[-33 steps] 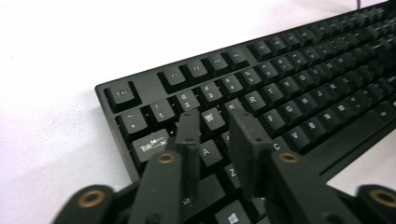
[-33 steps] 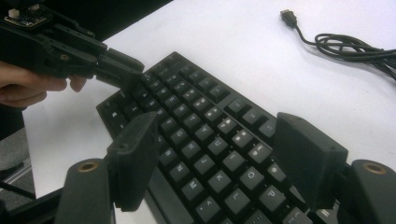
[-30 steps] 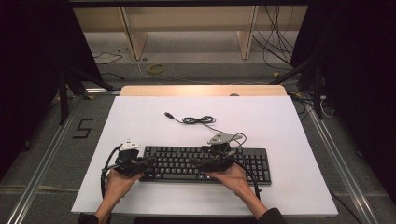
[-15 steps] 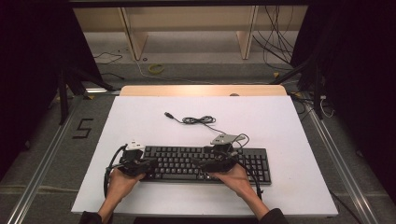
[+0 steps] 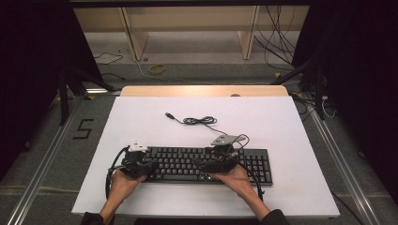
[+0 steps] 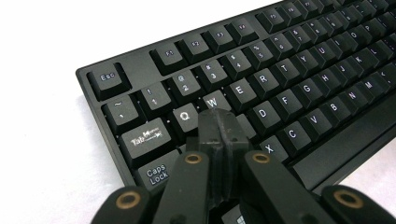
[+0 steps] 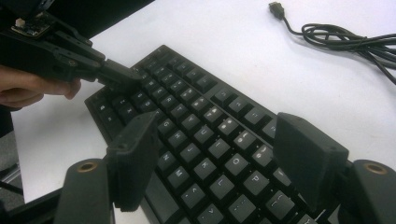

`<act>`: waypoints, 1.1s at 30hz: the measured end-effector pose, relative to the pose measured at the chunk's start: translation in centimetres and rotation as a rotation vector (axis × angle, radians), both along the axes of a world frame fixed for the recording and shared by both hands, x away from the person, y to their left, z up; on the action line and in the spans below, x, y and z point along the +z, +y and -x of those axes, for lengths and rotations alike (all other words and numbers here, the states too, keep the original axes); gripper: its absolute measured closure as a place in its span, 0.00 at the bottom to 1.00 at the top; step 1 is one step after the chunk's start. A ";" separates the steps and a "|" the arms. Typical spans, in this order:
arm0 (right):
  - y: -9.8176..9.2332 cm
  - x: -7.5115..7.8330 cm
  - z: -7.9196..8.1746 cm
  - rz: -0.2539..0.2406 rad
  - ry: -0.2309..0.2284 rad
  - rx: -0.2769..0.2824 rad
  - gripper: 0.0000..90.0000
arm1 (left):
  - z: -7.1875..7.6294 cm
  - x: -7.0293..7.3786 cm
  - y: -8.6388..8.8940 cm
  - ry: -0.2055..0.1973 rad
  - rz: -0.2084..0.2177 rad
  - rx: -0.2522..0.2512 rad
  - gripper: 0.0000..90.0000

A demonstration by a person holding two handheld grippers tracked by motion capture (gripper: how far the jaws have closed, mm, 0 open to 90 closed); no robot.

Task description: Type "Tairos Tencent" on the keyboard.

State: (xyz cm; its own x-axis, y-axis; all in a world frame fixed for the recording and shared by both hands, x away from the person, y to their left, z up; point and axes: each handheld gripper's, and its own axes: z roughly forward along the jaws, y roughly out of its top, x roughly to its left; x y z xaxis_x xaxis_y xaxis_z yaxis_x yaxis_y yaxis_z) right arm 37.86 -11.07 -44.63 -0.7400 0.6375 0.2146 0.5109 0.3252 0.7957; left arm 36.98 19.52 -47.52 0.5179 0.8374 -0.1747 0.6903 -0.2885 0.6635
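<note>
A black keyboard (image 5: pixel 187 164) lies on the white table near the front edge. My left gripper (image 5: pixel 145 166) is at the keyboard's left end. Its jaws are shut with nothing between them, and the joined tips (image 6: pixel 218 126) rest over the keys just below W, beside Q and Caps Lock on the keyboard (image 6: pixel 289 70). My right gripper (image 5: pixel 206 165) hovers over the keyboard's middle with its jaws open and wide apart (image 7: pixel 219 140), and nothing is held between them. In the right gripper view the left gripper (image 7: pixel 126 74) points at the far end of the keyboard (image 7: pixel 187 93).
The keyboard's black cable (image 5: pixel 197 121) lies coiled on the table behind it and ends in a USB plug (image 5: pixel 167 114). The cable (image 7: pixel 345 39) also appears at the upper right in the right gripper view. A wooden strip (image 5: pixel 202 91) borders the table's far edge.
The left gripper has shifted slightly to the right, onto the keyboard's left end. The right hand has stayed in place.
</note>
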 end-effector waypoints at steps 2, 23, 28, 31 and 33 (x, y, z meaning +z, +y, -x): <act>0.1 0.0 0.0 0.002 0.002 -0.003 0.36 | 0.0 0.1 0.0 0.000 -0.006 -0.004 1.00; 0.4 -0.1 -0.3 0.005 -0.003 -0.002 0.42 | 1.0 1.5 0.1 -0.048 0.080 0.012 0.71; 0.7 -0.1 -0.4 0.010 0.002 0.003 0.47 | 1.2 1.5 0.2 -0.045 0.107 0.022 0.55; 0.9 -0.2 -0.5 0.010 0.002 0.013 0.52 | 1.5 1.5 0.1 -0.048 0.117 0.011 0.49; 1.0 -0.3 -0.5 0.016 0.005 0.011 0.56 | 1.8 1.7 0.0 -0.062 0.124 0.004 0.45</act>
State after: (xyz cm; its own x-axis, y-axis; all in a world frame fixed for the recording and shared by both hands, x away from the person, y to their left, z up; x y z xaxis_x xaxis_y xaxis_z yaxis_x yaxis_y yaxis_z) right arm 38.41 -10.06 -44.89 -0.7461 0.6324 0.2086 0.5113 0.3433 0.7879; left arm 35.20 19.53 -45.84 0.5276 0.8133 -0.2453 0.6482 -0.1988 0.7351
